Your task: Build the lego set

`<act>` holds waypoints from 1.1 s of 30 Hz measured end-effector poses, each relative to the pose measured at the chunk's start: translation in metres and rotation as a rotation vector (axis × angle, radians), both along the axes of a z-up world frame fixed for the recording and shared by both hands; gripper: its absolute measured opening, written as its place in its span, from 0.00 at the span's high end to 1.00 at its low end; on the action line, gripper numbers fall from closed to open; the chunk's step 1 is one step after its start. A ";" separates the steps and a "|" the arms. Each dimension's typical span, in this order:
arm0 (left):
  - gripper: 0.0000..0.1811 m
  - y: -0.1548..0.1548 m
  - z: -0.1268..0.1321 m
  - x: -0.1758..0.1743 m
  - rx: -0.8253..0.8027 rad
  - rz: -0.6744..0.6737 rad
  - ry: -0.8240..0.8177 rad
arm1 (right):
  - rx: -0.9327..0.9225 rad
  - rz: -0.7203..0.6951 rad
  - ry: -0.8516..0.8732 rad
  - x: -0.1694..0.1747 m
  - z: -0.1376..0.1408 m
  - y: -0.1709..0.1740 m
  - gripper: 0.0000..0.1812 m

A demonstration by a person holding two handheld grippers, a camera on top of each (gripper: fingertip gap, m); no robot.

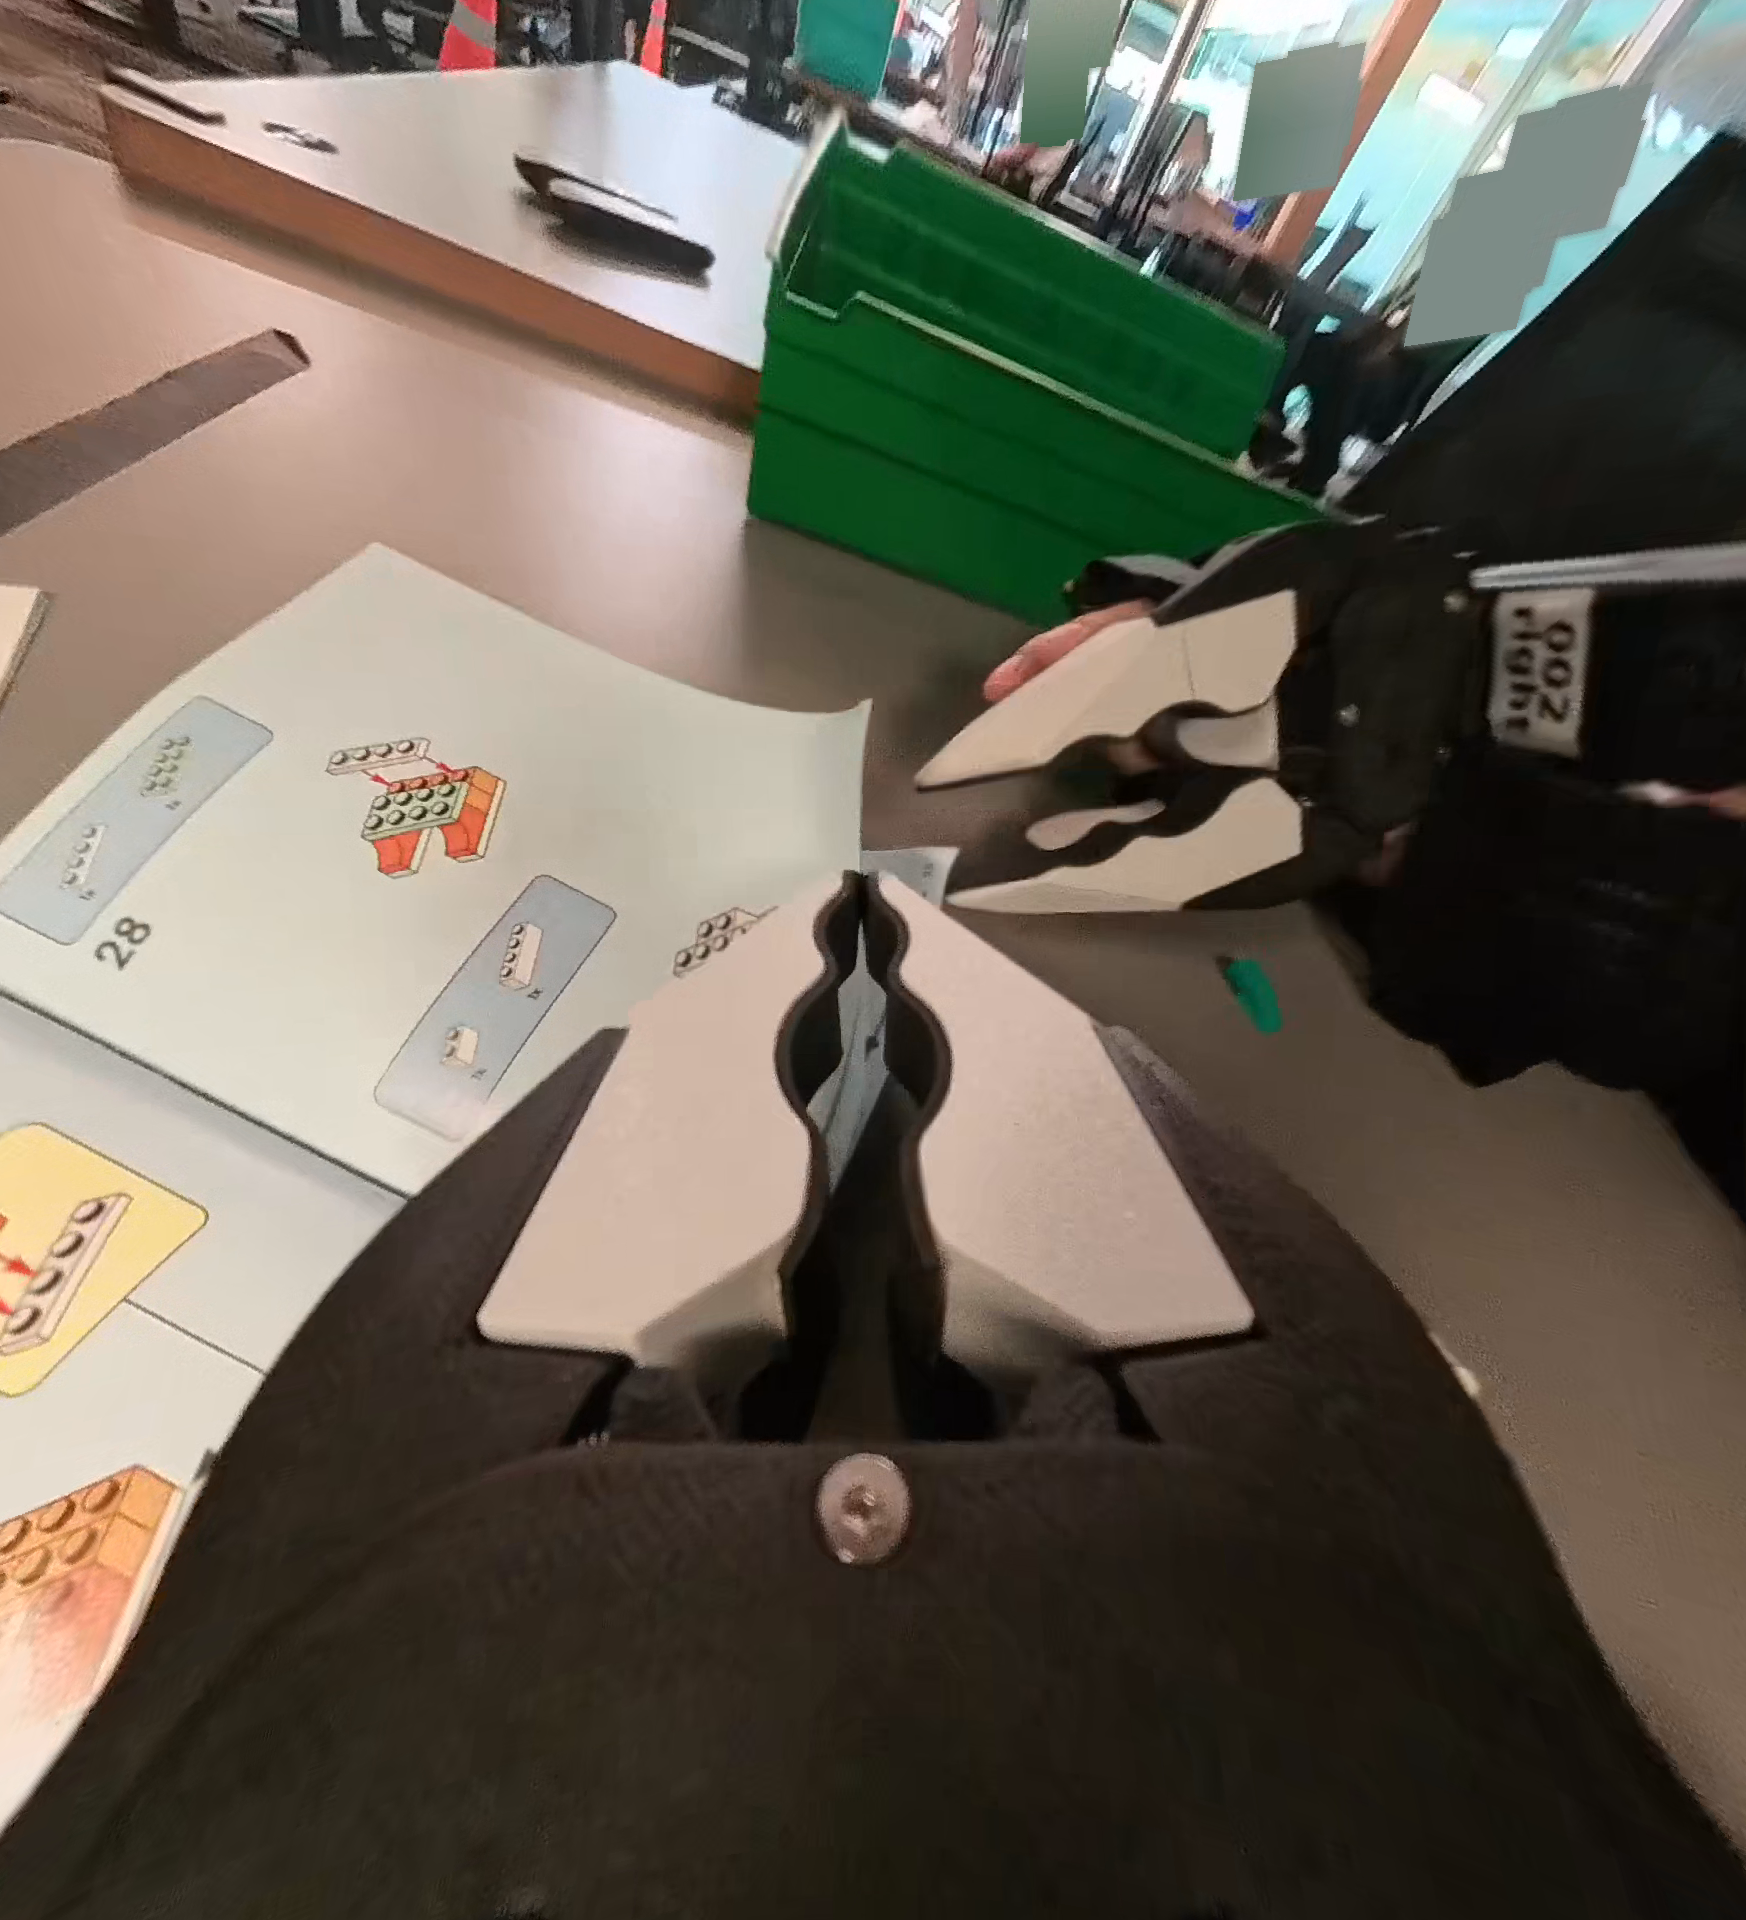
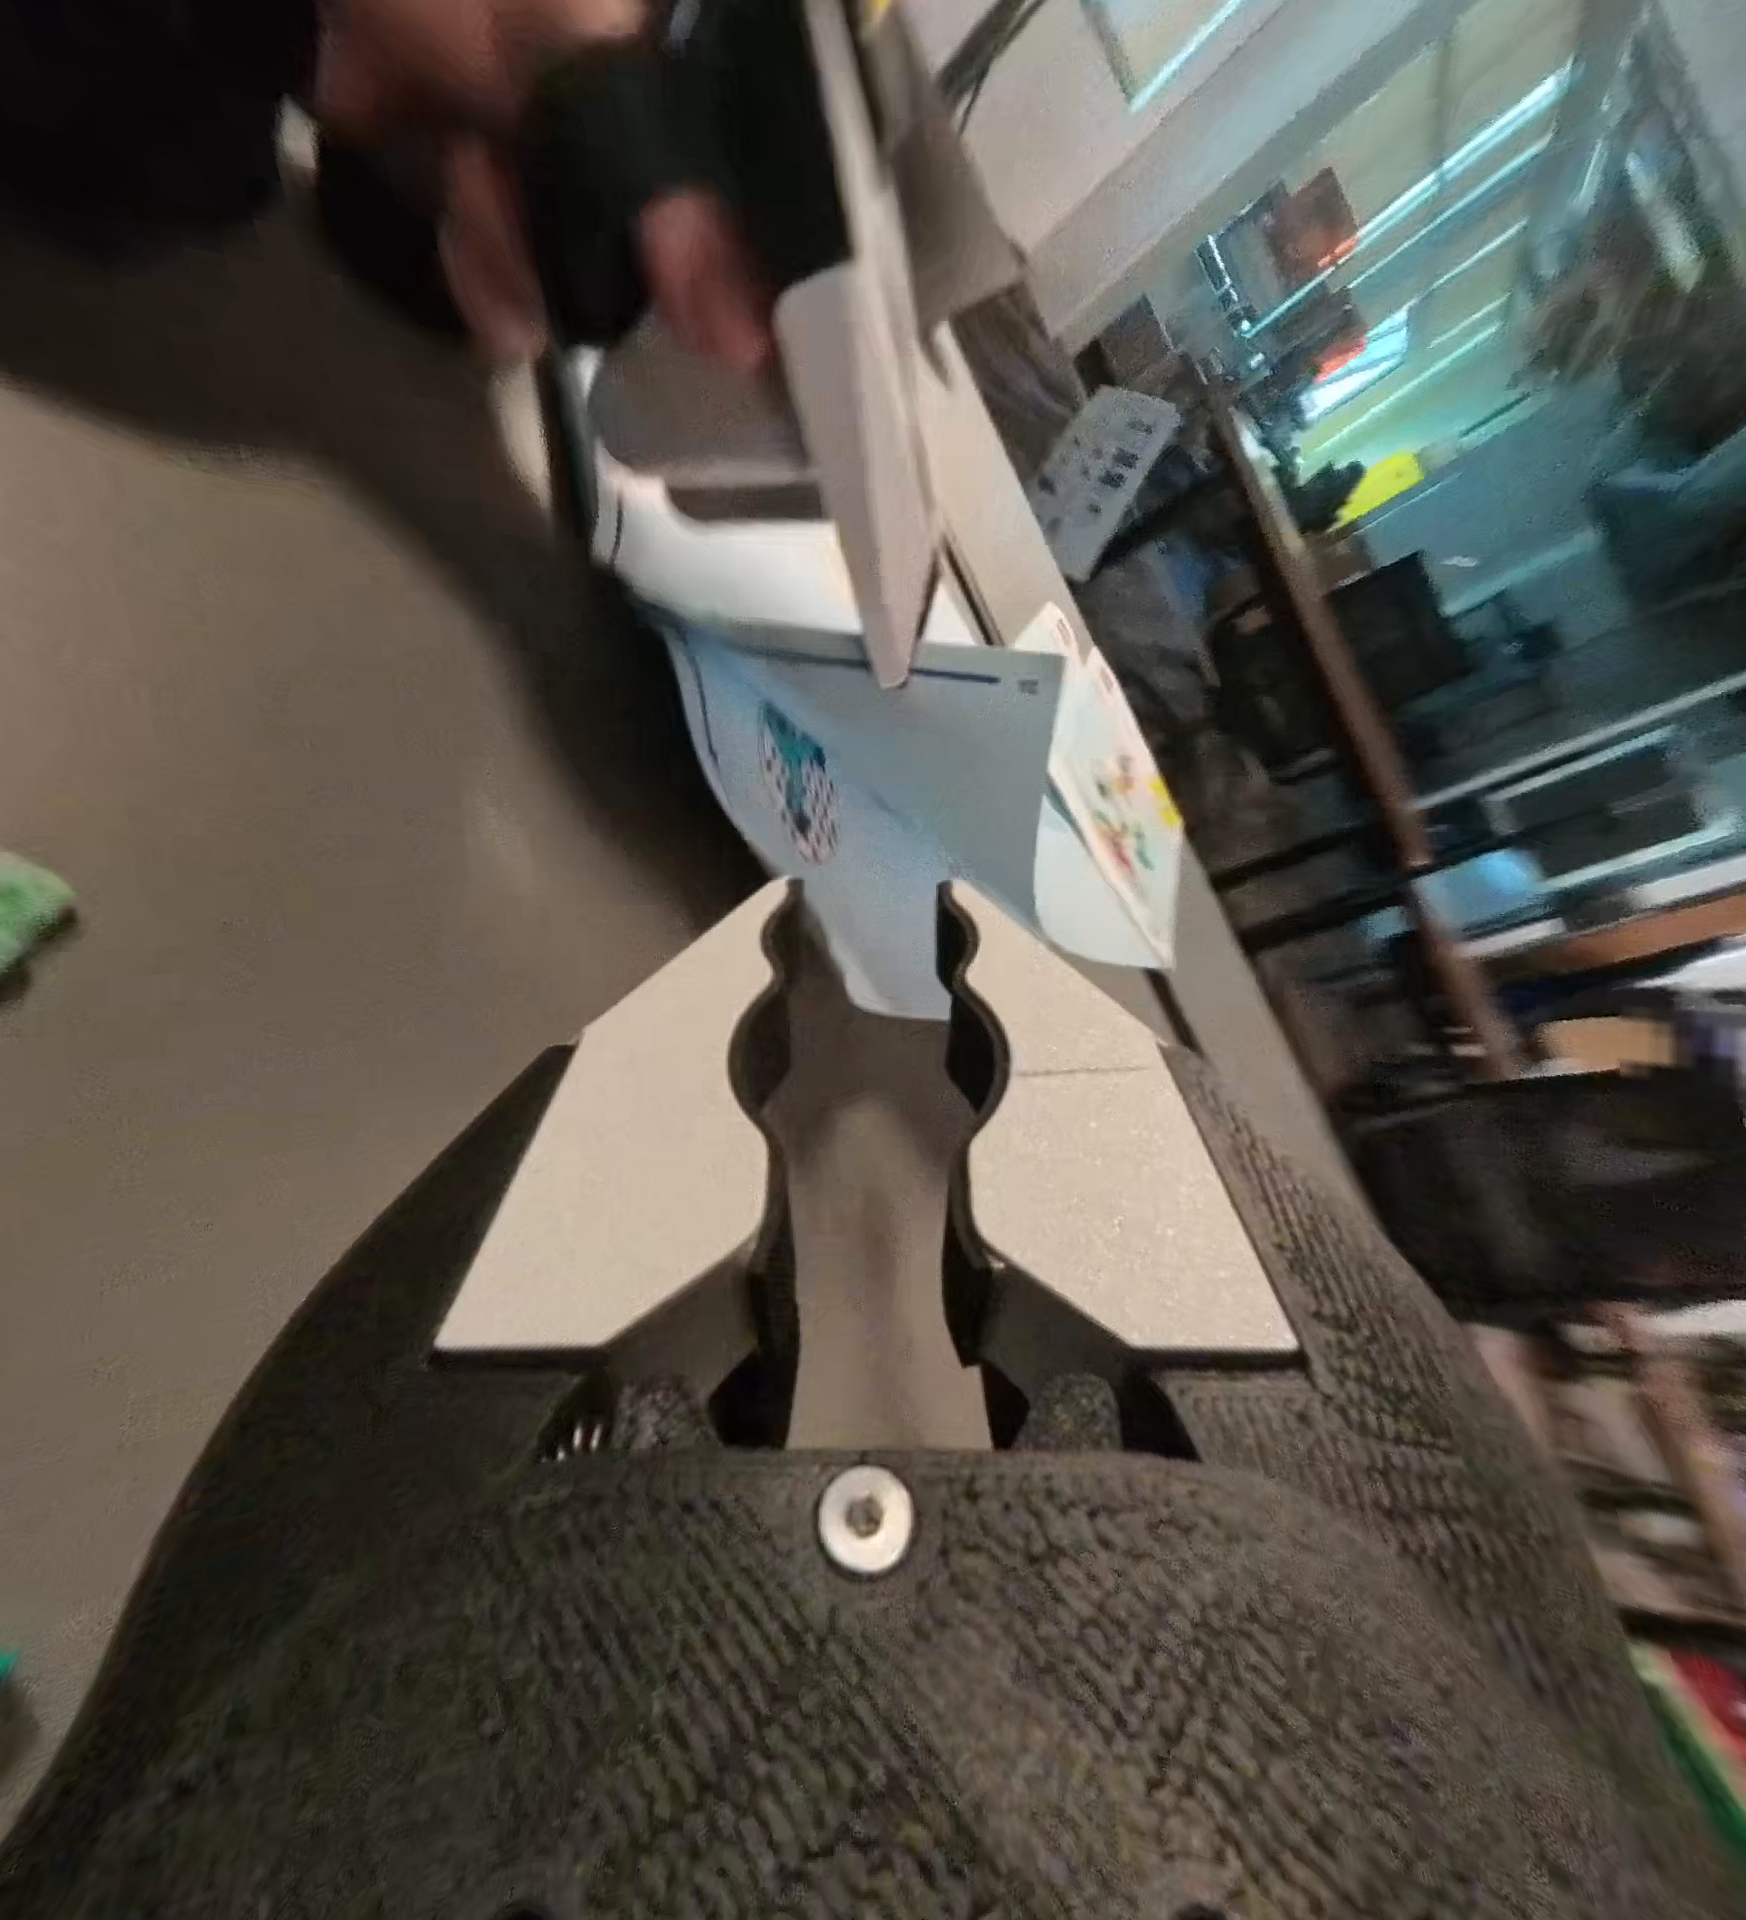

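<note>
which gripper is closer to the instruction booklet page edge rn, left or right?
Left. The left gripper is shut on the instruction booklet page at its curled edge. The right gripper is open just beside that edge, not touching it.

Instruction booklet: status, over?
Left gripper shut on instruction booklet page, page raised. Right gripper open, beside page edge. Nothing blocking; green bins behind.

Both wrist cameras sit low over the table (image 1: 536, 499), sharing the instruction booklet (image 1: 412, 810).
</note>
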State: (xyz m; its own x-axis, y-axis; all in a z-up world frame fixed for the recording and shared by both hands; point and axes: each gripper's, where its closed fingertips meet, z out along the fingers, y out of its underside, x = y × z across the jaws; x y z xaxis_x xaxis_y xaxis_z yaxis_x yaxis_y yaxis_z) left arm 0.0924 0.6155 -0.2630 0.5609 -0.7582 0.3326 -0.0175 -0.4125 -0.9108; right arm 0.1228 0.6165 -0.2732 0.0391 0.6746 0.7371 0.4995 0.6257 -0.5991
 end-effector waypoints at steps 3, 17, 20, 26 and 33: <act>1.00 -0.001 0.005 -0.002 -0.012 -0.011 -0.061 | -0.167 0.025 0.162 -0.004 0.021 -0.004 0.83; 1.00 -0.009 -0.003 0.010 0.072 -0.065 0.087 | -0.017 0.036 0.197 -0.024 0.021 -0.009 0.78; 1.00 -0.008 -0.002 0.009 0.076 -0.058 0.075 | 0.013 0.038 0.203 -0.021 0.024 -0.010 0.81; 1.00 -0.008 -0.003 0.010 0.077 -0.058 0.088 | 0.042 0.036 0.188 -0.019 0.023 -0.010 0.83; 1.00 -0.007 -0.002 0.009 0.069 -0.050 0.079 | 0.099 0.038 0.173 -0.017 0.024 -0.011 0.85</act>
State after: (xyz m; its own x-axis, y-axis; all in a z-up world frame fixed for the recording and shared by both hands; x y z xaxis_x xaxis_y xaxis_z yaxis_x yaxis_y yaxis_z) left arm 0.1015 0.6083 -0.2655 0.5443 -0.8054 0.2344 -0.1098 -0.3455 -0.9320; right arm 0.1059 0.6057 -0.2497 0.1474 0.6023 0.7845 0.3693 0.7023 -0.6086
